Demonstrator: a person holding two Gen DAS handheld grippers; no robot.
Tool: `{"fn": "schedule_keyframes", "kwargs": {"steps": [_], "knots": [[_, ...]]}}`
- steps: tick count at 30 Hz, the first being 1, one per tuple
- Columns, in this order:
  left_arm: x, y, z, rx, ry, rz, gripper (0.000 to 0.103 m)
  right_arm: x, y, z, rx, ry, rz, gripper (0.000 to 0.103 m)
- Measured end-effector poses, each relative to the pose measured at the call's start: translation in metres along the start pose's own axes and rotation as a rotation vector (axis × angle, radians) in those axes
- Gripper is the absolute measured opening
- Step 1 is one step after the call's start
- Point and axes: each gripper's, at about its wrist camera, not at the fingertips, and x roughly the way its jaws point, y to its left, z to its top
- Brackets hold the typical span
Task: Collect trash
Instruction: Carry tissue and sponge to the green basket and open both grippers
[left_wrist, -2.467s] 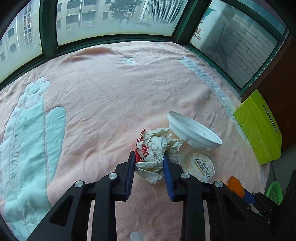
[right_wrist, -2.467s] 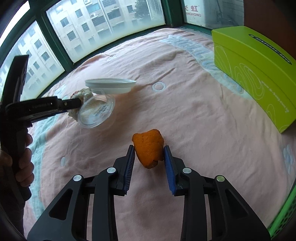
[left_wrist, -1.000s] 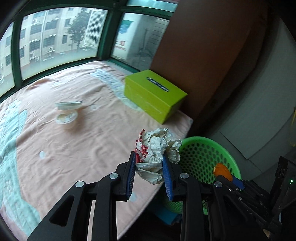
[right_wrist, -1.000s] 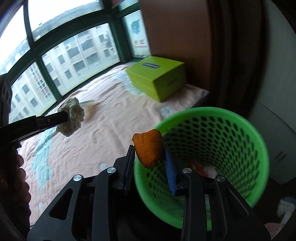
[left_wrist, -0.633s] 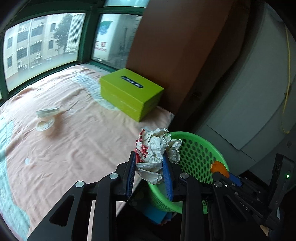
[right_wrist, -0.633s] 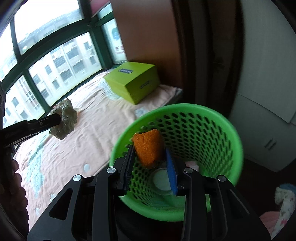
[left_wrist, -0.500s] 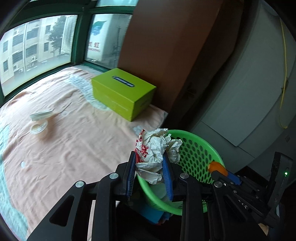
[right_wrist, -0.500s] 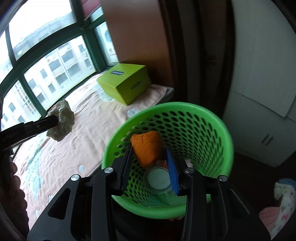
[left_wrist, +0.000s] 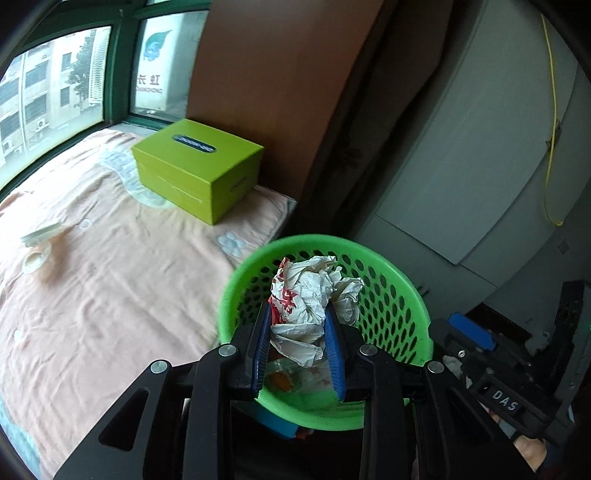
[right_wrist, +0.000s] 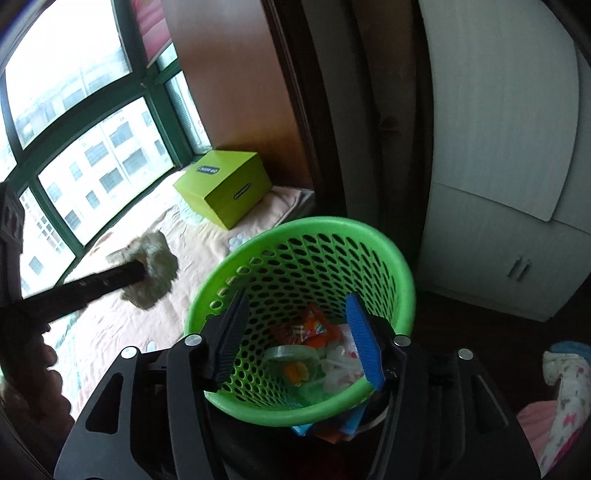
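Left hand-held gripper is being held above the green basket, with its blue pads clamped on a crumpled paper wad. The wad is being carried with its long axis roughly upright, its red-printed side turned to the left and its white folds bulging above the pad tips. Right hand-held gripper is being held over the same basket with its jaws spread wide and nothing between them. Wrappers, a clear round lid and an orange scrap are being contained at the basket bottom. Beyond the basket, a lime-green box is being supported by the peach bedspread, near the window.
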Motion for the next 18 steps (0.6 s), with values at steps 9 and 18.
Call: {"fn": "schedule_keyframes", "kwargs": {"steps": [9,18], "knots": [[0.011,-0.022,-0.005,0.037,0.036,-0.024,0.029,-0.007,-0.007,0.000,0.018,-0.021,0.002,0.066],[0.015,-0.031,-0.008,0.048,0.045,-0.033,0.050,-0.010,-0.008,0.000,0.028,-0.030,0.004,0.068]]}}
